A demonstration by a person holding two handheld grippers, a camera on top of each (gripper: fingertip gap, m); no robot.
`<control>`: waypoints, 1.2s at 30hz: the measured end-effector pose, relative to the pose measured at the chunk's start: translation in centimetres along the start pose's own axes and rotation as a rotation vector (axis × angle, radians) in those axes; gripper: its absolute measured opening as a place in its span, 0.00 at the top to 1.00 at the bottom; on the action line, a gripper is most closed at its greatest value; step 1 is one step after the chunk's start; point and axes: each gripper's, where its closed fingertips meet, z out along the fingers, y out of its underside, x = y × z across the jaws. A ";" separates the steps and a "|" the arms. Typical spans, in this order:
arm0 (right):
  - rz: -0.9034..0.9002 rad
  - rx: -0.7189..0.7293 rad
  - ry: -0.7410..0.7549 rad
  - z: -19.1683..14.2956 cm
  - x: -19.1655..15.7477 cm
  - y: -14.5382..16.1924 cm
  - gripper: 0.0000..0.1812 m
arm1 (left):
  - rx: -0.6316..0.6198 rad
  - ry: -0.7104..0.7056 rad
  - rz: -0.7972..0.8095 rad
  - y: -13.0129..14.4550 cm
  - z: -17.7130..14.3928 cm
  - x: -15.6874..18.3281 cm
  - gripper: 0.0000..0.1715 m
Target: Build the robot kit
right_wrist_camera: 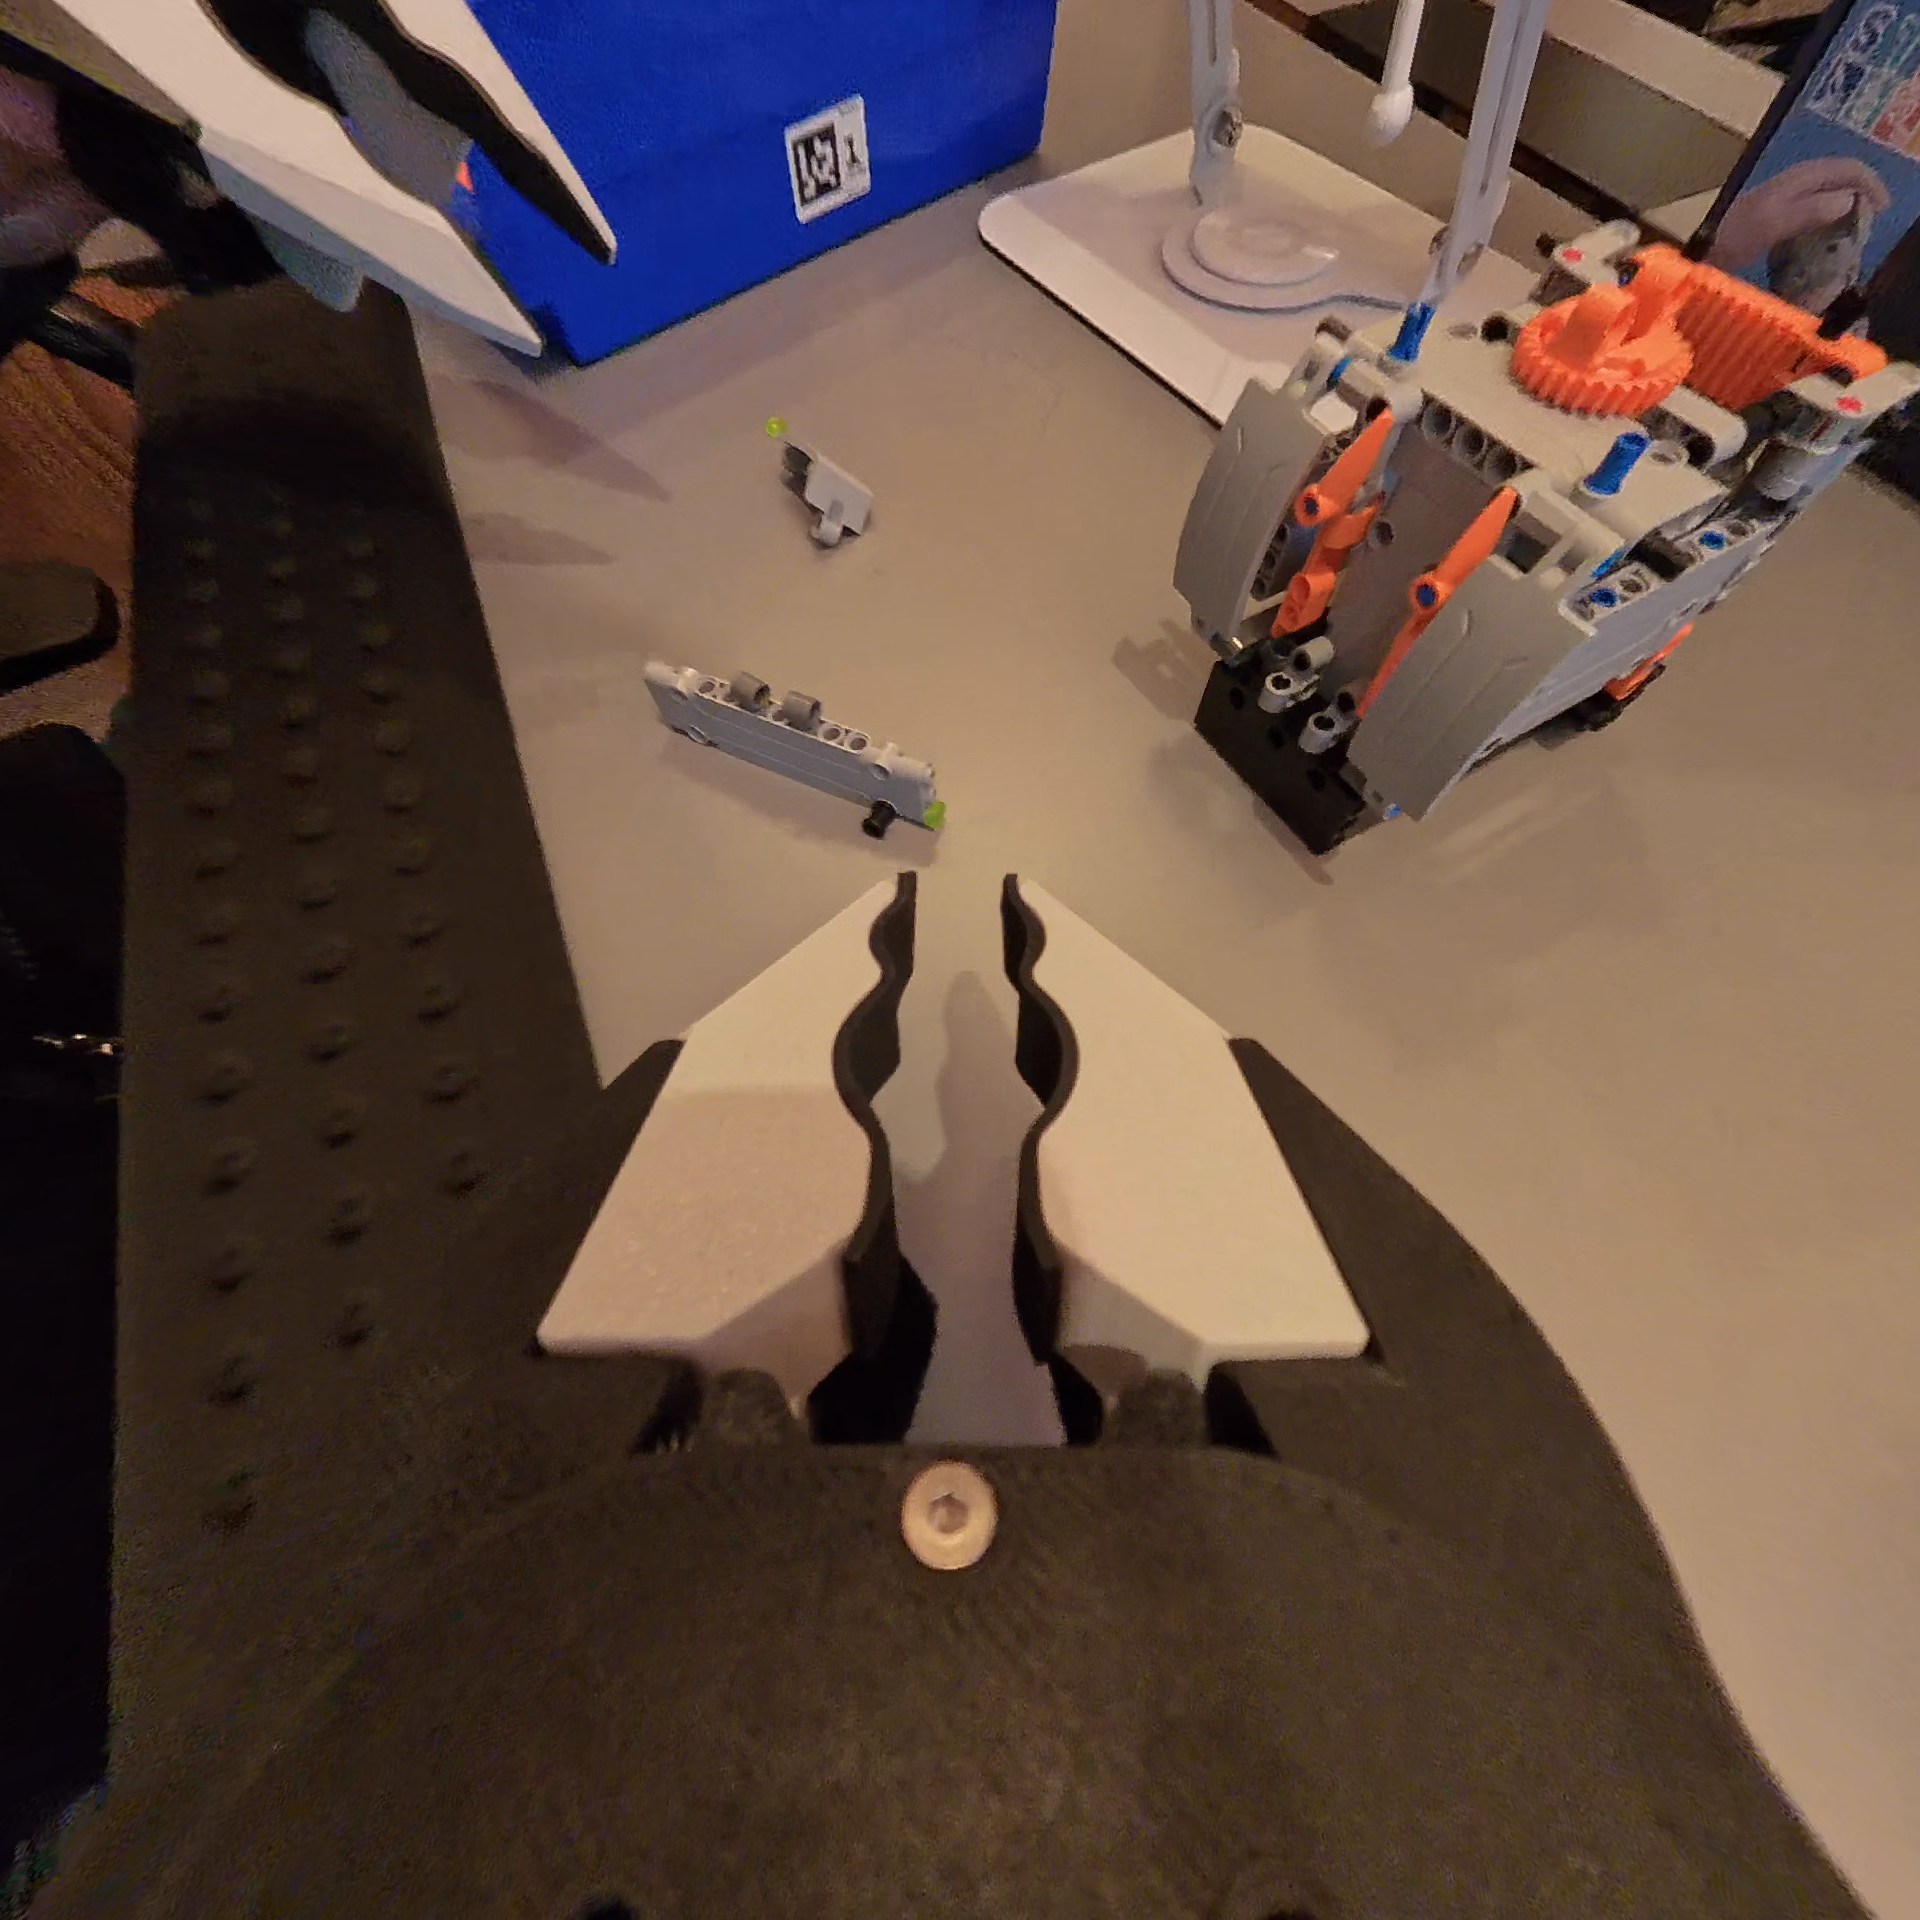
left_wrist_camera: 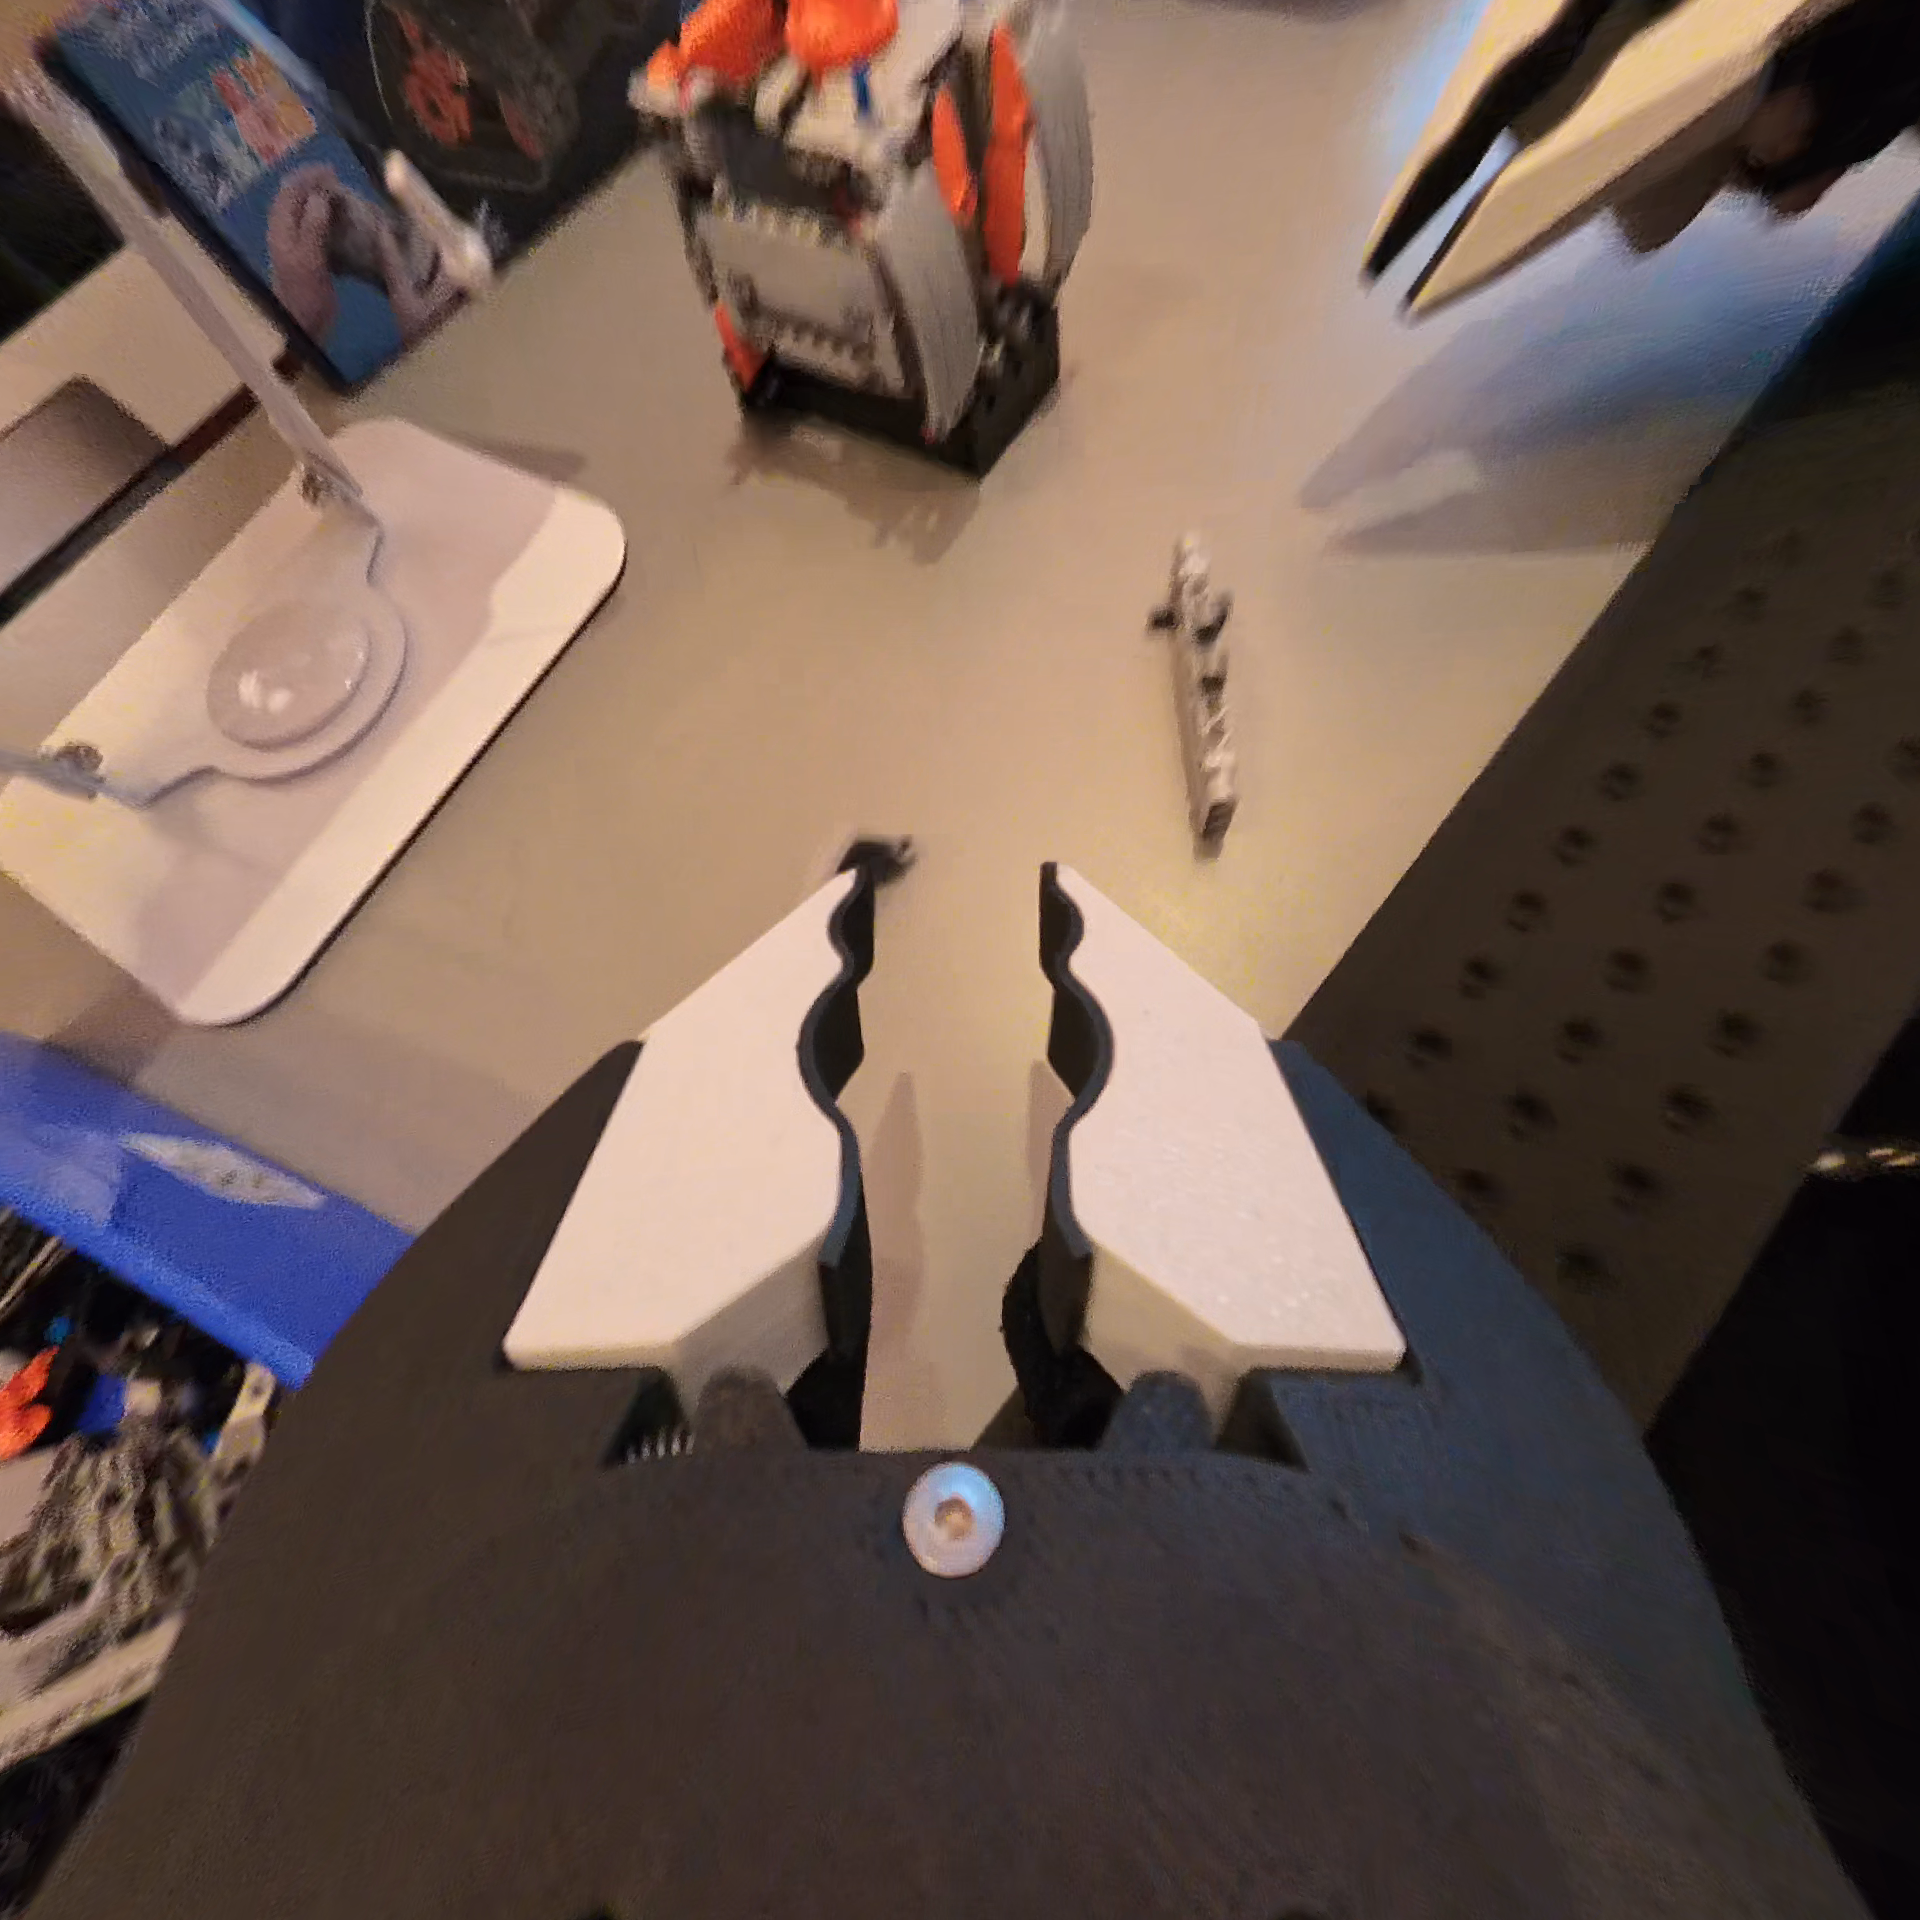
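My left gripper (left_wrist_camera: 951, 883) is open and empty, low over the grey table (left_wrist_camera: 727, 727). A small black piece (left_wrist_camera: 881, 855) lies on the table right at its left fingertip. A grey beam with pins (left_wrist_camera: 1205, 686) lies ahead to the right. My right gripper (right_wrist_camera: 956, 883) is open with a narrow gap and empty; the same beam (right_wrist_camera: 790, 743) lies just beyond its tips, to the left. A small grey piece (right_wrist_camera: 826, 488) lies farther off. A grey, orange and black brick model (right_wrist_camera: 1455, 561) stands upright; it also shows in the left wrist view (left_wrist_camera: 883, 229).
A white stand base (left_wrist_camera: 312, 707) with thin arms sits on the left. A blue box (right_wrist_camera: 748, 135) stands behind the pieces. A black studded mat (left_wrist_camera: 1662, 831) borders the table. A blue picture box (left_wrist_camera: 239, 177) leans at the back. Each gripper shows in the other's view (left_wrist_camera: 1507, 177) (right_wrist_camera: 416, 156). About 20 cm separates my left fingertips from my right. To reach the small grey piece (right_wrist_camera: 826, 488) in a straight line is about 8 cm for my left fingers, about 20 cm for my right.
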 end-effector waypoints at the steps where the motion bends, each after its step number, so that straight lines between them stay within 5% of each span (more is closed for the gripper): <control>1: 0.002 -0.011 0.000 0.2 0.1 0.3 0.90 | -0.036 -0.035 0.010 1.0 0.1 -0.4 0.81; 10: -0.041 -0.006 -0.031 1.0 -1.3 -1.5 0.88 | -0.132 -0.203 -0.063 4.9 -0.3 -2.5 0.78; 19: -0.260 -0.114 -0.049 5.5 -5.8 -6.1 0.86 | 0.054 -0.279 -0.051 3.3 -1.4 -0.7 0.81; 28: -0.017 -0.135 0.189 -1.0 -2.4 1.3 0.64 | 0.079 -0.112 0.017 0.9 2.1 3.2 0.59; 30: 0.042 -0.155 0.231 -1.8 -0.9 3.0 0.50 | 0.018 -0.079 0.019 0.7 3.4 3.6 0.47; 36: 0.133 -0.188 0.239 -2.0 2.1 5.7 0.36 | -0.046 -0.047 -0.005 0.3 6.0 3.0 0.36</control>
